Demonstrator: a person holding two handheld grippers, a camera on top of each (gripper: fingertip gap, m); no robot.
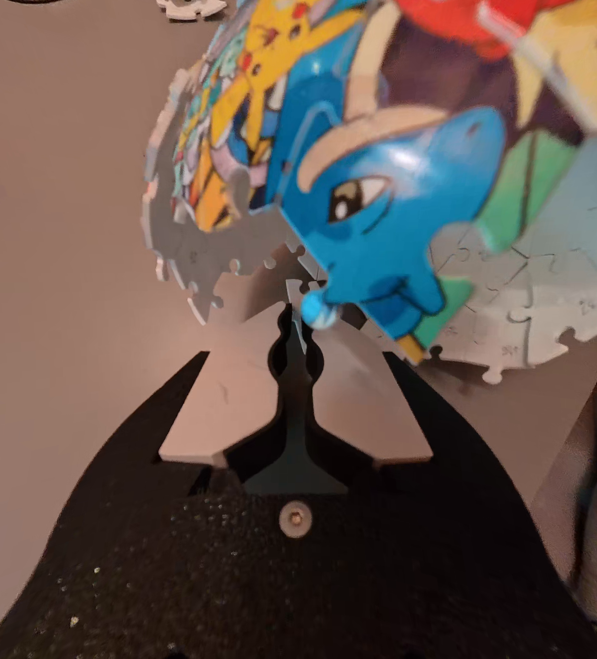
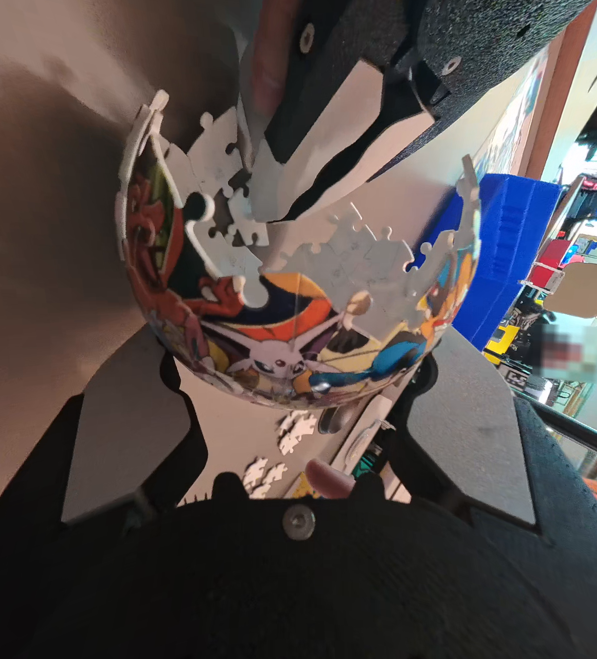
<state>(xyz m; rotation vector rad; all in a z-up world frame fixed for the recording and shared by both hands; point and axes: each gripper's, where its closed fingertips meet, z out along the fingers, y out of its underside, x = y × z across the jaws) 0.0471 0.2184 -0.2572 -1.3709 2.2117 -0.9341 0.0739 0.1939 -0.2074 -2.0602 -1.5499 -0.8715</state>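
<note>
1. The left gripper (image 1: 295,321) is clamped on a thin white puzzle piece (image 1: 298,322), held edge-on between its tips; the pads are almost together with only the sliver of plastic between them.
2. Just past those tips sits the broken rim of a puzzle ball (image 1: 379,199) — a hollow, partly built sphere of curved interlocking pieces, printed with cartoon creatures outside and plain grey-white inside. The held piece meets the jagged edge, though blur hides whether it is seated.
3. The right gripper (image 2: 298,363) cradles the same puzzle ball (image 2: 289,342) from below, its fingers spread wide and pressed against the curved sides; it is grasping the ball, which is lifted off the table (image 2: 218,428).
4. In the right wrist view the left gripper (image 2: 268,199) reaches down into the open top of the shell.
5. Handling, as I judge it: the shell is light, stiff in each piece but fragile as a whole — hard squeezing could pop seams. The glossy print looks slippery, so a broad hold low on the finished part suits better than the ragged rim.
6. Farther off, loose white pieces (image 2: 297,431) lie on the table, and a blue bin (image 2: 511,249) stands beyond.
</note>
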